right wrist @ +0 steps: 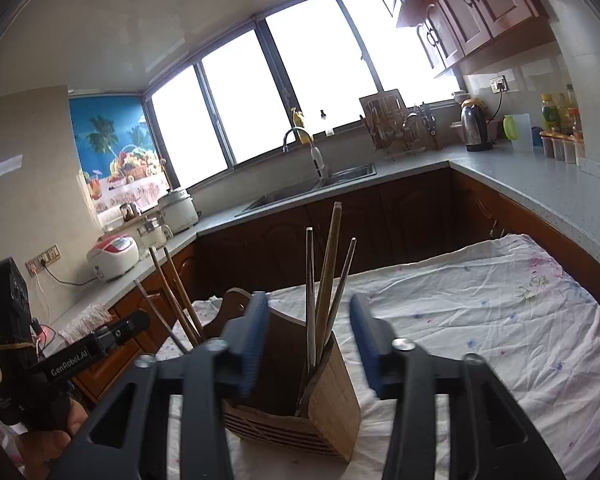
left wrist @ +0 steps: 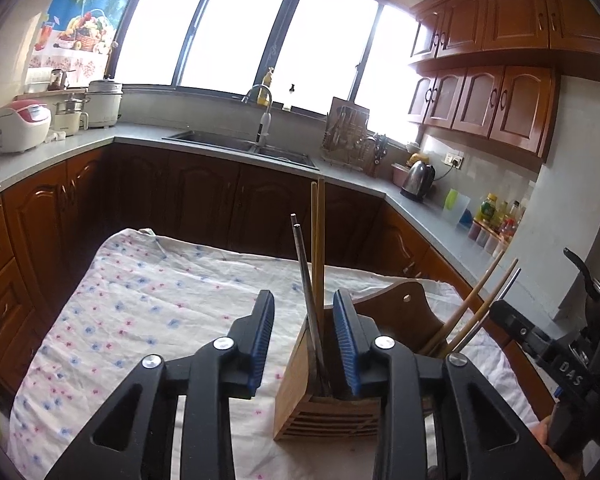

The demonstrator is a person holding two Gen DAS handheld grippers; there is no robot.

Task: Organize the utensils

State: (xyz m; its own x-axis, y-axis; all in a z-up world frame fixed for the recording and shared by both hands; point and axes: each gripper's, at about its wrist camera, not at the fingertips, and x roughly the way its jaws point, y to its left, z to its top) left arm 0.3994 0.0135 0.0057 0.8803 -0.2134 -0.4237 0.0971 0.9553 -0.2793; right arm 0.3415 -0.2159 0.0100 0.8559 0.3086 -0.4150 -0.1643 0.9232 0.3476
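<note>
A wooden two-compartment utensil holder (left wrist: 300, 396) (right wrist: 336, 400) stands on the cloth-covered table (left wrist: 140, 300). Wooden and dark chopsticks (left wrist: 316, 264) stand in its left compartment. More chopsticks (left wrist: 476, 312) stand in its right compartment. In the right wrist view one bundle (right wrist: 324, 292) stands between the fingers and another (right wrist: 176, 296) leans to the left. My left gripper (left wrist: 304, 340) is open, its jaws either side of the left bundle without touching it. My right gripper (right wrist: 308, 344) is open and empty above the holder. The right gripper's body (left wrist: 556, 352) shows at the right edge.
A floral white cloth (right wrist: 500, 320) covers the table. Dark wood cabinets and a grey counter wrap around behind, with a sink (left wrist: 240, 144), a dish rack (left wrist: 348, 136), a kettle (left wrist: 418, 178), rice cookers (left wrist: 22, 124) and bottles (left wrist: 496, 216). The left gripper's body (right wrist: 60, 356) is at the left.
</note>
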